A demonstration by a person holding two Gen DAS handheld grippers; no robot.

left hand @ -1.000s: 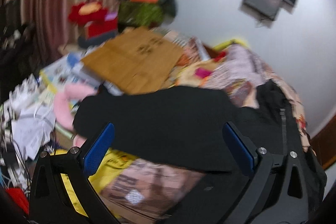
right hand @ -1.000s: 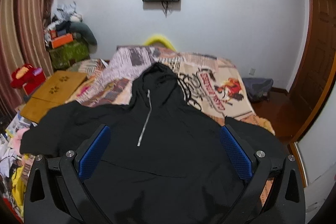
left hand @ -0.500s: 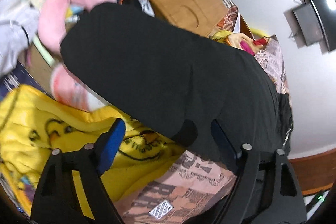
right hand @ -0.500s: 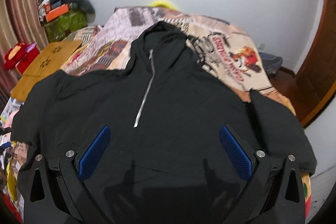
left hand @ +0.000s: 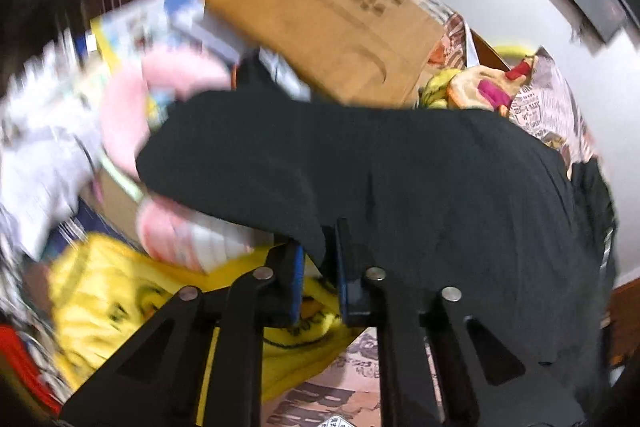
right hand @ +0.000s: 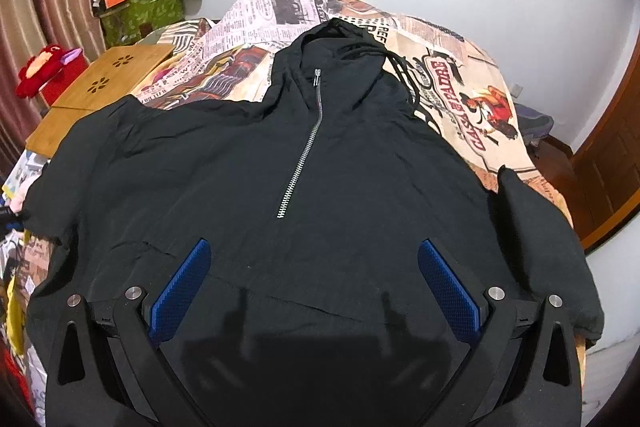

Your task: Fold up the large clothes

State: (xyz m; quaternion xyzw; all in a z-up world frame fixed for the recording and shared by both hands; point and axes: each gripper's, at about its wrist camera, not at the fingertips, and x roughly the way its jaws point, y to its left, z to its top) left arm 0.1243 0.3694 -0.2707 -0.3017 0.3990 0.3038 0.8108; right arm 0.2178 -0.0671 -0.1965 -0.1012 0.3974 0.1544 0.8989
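Hoodie (right hand: 320, 167) sleeve edge pinched between left tool (left hand: 320, 259) pads.

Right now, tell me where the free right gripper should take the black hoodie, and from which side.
Probably the cuff edge of the right sleeve, approached from the bed's outer right side. The black hoodie lies flat, zipper up, and that sleeve spreads to the mattress edge, leaving a thin free hem. The right gripper hovers open; the left gripper pinches the opposite sleeve.

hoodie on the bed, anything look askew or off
The black hoodie lies front up with its zipper slanting. Its sleeve on the left gripper side hangs past the bed edge over floor clutter. The drawstring trails loose on the bedspread.
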